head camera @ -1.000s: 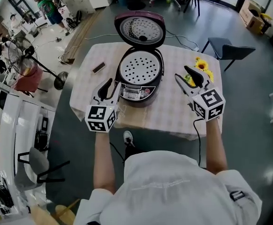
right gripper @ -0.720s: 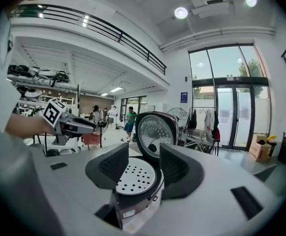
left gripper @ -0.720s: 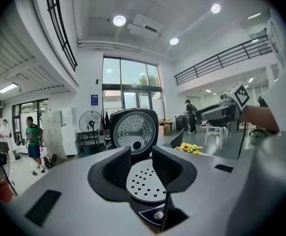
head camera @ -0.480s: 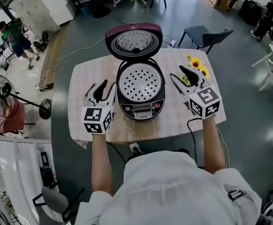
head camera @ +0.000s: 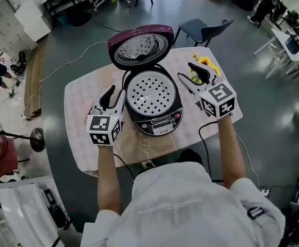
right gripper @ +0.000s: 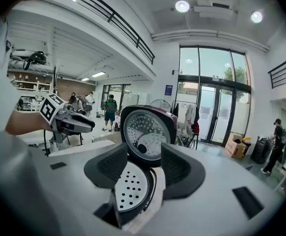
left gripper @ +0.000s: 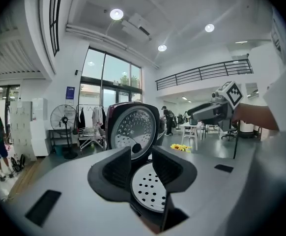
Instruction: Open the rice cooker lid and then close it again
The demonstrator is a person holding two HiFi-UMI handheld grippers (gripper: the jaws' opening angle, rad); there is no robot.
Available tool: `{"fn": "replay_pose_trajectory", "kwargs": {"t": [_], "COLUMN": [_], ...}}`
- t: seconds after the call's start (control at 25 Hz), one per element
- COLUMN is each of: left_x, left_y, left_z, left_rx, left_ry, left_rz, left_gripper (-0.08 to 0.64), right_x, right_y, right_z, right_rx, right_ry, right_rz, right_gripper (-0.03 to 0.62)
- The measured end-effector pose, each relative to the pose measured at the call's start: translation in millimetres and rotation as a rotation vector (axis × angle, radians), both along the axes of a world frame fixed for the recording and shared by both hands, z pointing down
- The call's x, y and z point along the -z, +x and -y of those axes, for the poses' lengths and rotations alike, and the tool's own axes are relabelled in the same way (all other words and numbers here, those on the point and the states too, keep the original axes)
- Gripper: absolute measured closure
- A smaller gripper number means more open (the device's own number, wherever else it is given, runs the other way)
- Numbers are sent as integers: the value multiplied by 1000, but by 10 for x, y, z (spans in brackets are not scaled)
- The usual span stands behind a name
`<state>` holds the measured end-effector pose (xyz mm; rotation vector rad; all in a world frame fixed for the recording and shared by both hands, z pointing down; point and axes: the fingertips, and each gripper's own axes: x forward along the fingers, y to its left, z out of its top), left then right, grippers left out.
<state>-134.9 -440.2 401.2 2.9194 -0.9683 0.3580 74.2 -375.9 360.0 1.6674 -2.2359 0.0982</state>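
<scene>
Sunflowers (head camera: pixel 205 61) beside right hand-held gripper (head camera: pixel 184 69); chair (head camera: pixel 202 29) behind table (head camera: pixel 80 102).

Counts on and around the one table (head camera: pixel 82 104)
One rice cooker (head camera: pixel 155 120) with one lid (head camera: pixel 141 46) and one perforated tray (head camera: pixel 150 90); two tools, the left tool (head camera: pixel 111 92) and the right tool (head camera: pixel 190 73); one bunch of sunflowers (head camera: pixel 204 62); one chair (head camera: pixel 203 30); one floor fan (head camera: pixel 36 139).
</scene>
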Motion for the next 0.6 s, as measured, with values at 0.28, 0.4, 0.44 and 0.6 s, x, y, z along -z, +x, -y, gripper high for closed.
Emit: {"fn": "replay_pose_trajectory", "kwargs": {"t": [0.28, 0.4, 0.44, 0.6], "left_x": [-112, -154, -165, -199], "left_y": [22, 68, 80, 128], "left_z": [134, 203, 224, 293], "left_rx": [-19, -1, 5, 32], "left_ry": [-39, -51, -53, -63], "left_rz": [-22, -30, -30, -27], "left_gripper": [413, 413, 413, 413], "right_x": [114, 177, 194, 213], "right_y": [98, 188, 207, 263], "right_z": [239, 397, 456, 716], "right_rx": [3, 21, 31, 81], "right_ry": [-25, -22, -20, -23], "right_rz": [-50, -70, -76, -97], "right_gripper": [364, 353, 350, 332]}}
